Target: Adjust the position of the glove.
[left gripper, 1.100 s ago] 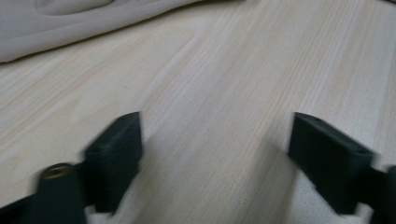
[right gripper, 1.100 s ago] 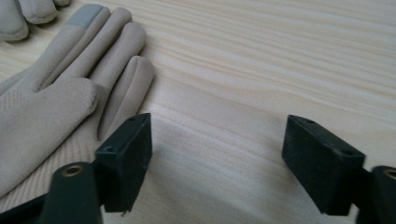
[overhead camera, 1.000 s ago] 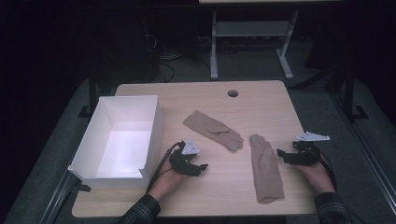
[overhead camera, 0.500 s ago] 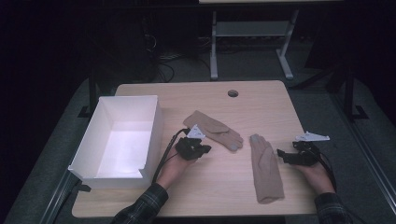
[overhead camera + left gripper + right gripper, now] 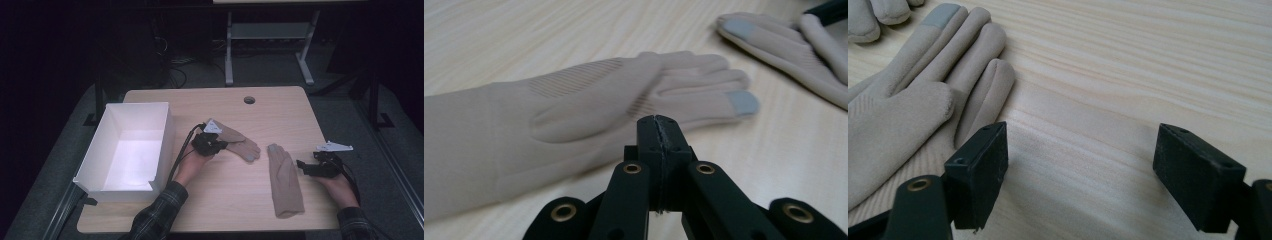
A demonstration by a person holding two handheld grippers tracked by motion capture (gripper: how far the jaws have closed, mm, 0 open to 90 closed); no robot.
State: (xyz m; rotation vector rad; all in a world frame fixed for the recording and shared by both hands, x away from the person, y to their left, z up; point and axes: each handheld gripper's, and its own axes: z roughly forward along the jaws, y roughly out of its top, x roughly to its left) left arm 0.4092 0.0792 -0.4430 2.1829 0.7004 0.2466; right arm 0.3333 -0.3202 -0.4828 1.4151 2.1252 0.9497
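Two beige gloves with grey fingertip patches lie flat on the wooden table. One glove [image 5: 240, 142] [image 5: 574, 105] lies mid-table, and my left gripper [image 5: 221, 146] [image 5: 658, 122] is at its near edge, over the cuff end. That gripper's jaws are pressed together with nothing between them. The second glove [image 5: 285, 180] [image 5: 903, 110] lies to the right, with its fingers pointing away from the person. Just right of it, low over the bare wood, my right gripper [image 5: 300, 165] [image 5: 1080, 150] is open and holds nothing.
A white open box [image 5: 165, 135] stands on the table's left side, close to the left forearm. A small round hole [image 5: 249, 100] sits near the far edge of the table [image 5: 225, 200]. Beyond the table are dark floor, cables and a metal stand.
My left gripper has moved away from the person and to the right, from near the box's corner up to the mid-table glove. The right gripper has not moved.
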